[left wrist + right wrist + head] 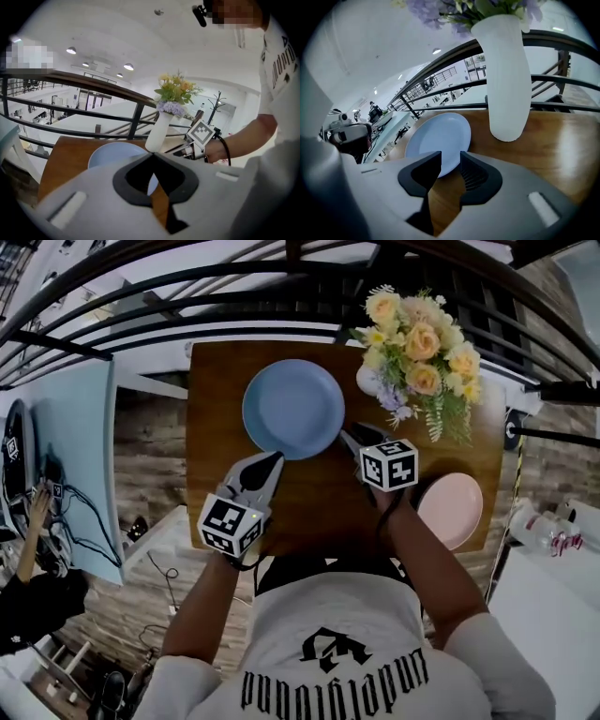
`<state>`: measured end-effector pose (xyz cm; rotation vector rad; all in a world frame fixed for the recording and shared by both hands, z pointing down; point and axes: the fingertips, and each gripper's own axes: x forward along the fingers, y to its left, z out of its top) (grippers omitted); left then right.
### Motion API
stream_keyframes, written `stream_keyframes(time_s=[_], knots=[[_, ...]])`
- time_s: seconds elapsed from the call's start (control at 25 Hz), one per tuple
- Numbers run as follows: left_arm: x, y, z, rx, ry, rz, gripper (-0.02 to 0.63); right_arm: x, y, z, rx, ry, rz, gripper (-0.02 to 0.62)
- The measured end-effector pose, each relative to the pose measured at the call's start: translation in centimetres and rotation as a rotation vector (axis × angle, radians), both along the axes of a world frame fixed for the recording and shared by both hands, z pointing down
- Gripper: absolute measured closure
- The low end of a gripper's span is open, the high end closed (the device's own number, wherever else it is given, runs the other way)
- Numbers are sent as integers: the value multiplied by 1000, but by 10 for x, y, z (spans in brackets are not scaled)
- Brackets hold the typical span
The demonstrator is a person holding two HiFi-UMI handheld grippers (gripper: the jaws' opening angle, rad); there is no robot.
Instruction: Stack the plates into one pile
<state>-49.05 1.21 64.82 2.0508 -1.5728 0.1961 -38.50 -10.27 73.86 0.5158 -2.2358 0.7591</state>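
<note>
The right gripper (450, 158) is held, jaws apart and empty, over the wooden table (555, 145); a blue plate (438, 139) is seen just beyond, a white vase (506, 79) by the far edge.

Bright, even indoor light. Round ceiling lamps (71, 50) glow overhead, white ceiling near washed out. Soft sheen on wooden table (562, 140) and blue plate (440, 133); shadows faint, diffuse. Strong fisheye throughout: railing (187, 287) bows, black vignette rings both gripper views. Shells of left gripper (151, 155) and right gripper (450, 155) nearest lens soft, out of focus. Head view muted in colour.
</note>
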Motion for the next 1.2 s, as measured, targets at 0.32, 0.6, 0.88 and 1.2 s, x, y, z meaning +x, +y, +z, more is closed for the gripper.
stream_keyframes(time_s=[0.32, 0.6, 0.88, 1.2], knots=[[-5, 6, 35, -58, 19, 12, 560, -7, -5, 48, -68, 29, 55, 483], [-7, 7, 49, -74, 34, 12, 560, -16, -10, 66, -71, 59, 63, 485], [-8, 6, 53, -72, -17, 35, 560, -21, -12, 74, -81, 65, 67, 486], [-16, 14, 55, -81, 33, -20, 560, -24, -15, 74, -89, 52, 90, 507]])
